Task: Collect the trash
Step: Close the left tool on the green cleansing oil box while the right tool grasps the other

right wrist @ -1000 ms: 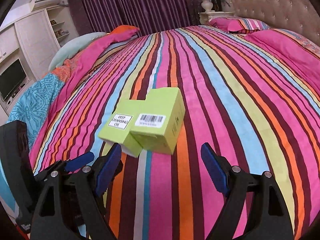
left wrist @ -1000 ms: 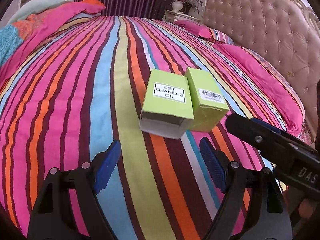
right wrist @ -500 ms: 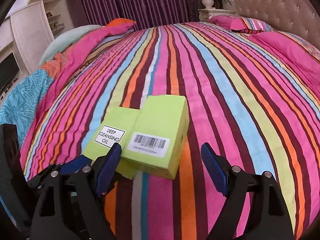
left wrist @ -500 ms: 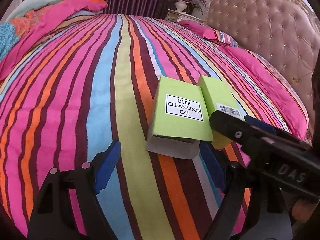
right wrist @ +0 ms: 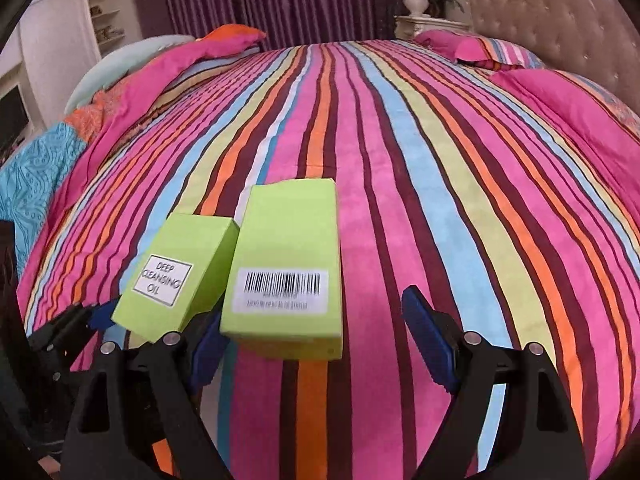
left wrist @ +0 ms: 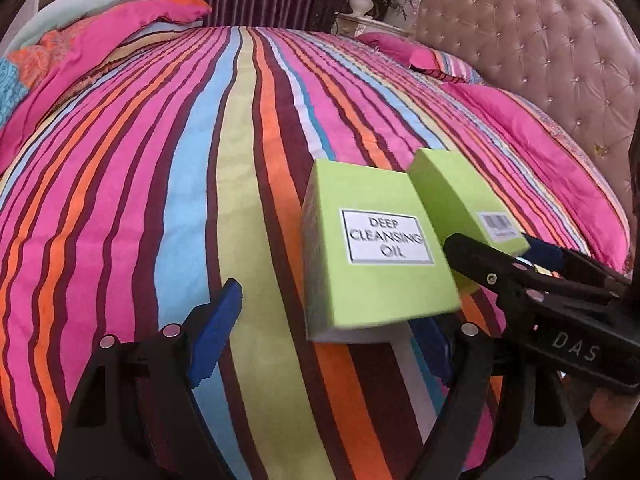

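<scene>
Two lime-green cardboard boxes side by side, touching, on striped multicolour bedspread [right wrist: 440, 168]. "Deep Cleansing Oil" box [left wrist: 376, 252] lies ahead of left claw [left wrist: 324, 340]; jaws wide, gripping nothing. Barcode-labelled box [right wrist: 288, 268] sits before right claw [right wrist: 316, 348] (also wide apart, empty).

Two lime-green boxes [right wrist: 286, 264] [right wrist: 182, 272] flat, side by side, on striped bedspread [right wrist: 440, 184].

Lime-green boxes [right wrist: 286, 264] on multicoloured striped bedspread [right wrist: 400, 140]
</scene>
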Motion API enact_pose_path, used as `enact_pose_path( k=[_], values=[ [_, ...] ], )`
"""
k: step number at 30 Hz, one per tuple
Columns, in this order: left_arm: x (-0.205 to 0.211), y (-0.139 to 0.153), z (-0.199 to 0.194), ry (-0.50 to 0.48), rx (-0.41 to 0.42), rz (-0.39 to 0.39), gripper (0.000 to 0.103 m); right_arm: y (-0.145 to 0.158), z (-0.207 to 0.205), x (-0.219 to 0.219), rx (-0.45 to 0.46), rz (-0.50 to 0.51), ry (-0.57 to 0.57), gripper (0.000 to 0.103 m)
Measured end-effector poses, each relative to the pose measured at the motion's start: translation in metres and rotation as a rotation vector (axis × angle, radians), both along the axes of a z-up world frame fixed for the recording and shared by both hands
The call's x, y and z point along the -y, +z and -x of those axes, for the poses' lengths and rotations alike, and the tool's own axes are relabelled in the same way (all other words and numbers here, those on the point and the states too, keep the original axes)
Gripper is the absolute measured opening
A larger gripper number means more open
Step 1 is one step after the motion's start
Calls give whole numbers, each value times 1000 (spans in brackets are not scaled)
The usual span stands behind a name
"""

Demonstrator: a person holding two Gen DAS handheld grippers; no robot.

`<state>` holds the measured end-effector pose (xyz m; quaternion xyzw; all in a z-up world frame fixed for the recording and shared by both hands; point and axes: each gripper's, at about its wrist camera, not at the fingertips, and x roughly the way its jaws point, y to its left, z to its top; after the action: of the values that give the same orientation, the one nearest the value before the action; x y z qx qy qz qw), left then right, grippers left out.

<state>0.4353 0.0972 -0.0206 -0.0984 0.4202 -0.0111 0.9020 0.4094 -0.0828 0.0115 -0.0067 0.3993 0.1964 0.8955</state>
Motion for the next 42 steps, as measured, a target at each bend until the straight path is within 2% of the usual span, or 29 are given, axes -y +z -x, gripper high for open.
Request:
enact_pose_path(
  k=[7, 8, 9, 10, 18, 22, 30, 34, 36, 42],
  values=[
    [0, -2, -18, 36, -27, 12, 79, -6, -21, 5, -47, 6, -25, 75],
    [1, -2, -19, 42, -28, 11, 79, -7, -23, 7, -58, -7, -24, 71],
    [1, -2, -19, 48, -26, 14, 79, -8, -23, 8, -72, -28, -14, 58],
    [1, -1, -18, 54, -23, 19, 79, -9, -24, 9, -86, -42, -5, 51],
    [4, 1, -4, 63, -16, 124, 79, -7, -23, 19, -114, -104, 23, 51],
    [8, 3, 1, 58, -38, 93, 79, -6, -21, 24, -114, -111, 23, 51],
    [28, 9, 20, -12, -33, 94, 79, -6, -20, 32, -133, -138, 24, 51],
    [33, 11, 4, 30, -33, 53, 79, -5, -19, 36, -126, -126, 31, 51],
    [29, 9, -8, 60, -43, 76, 79, -5, -19, 40, -120, -124, 20, 51],
    [34, 0, -36, 80, -83, 13, 78, 1, -21, 52, -89, -99, -7, 50]
  ],
)
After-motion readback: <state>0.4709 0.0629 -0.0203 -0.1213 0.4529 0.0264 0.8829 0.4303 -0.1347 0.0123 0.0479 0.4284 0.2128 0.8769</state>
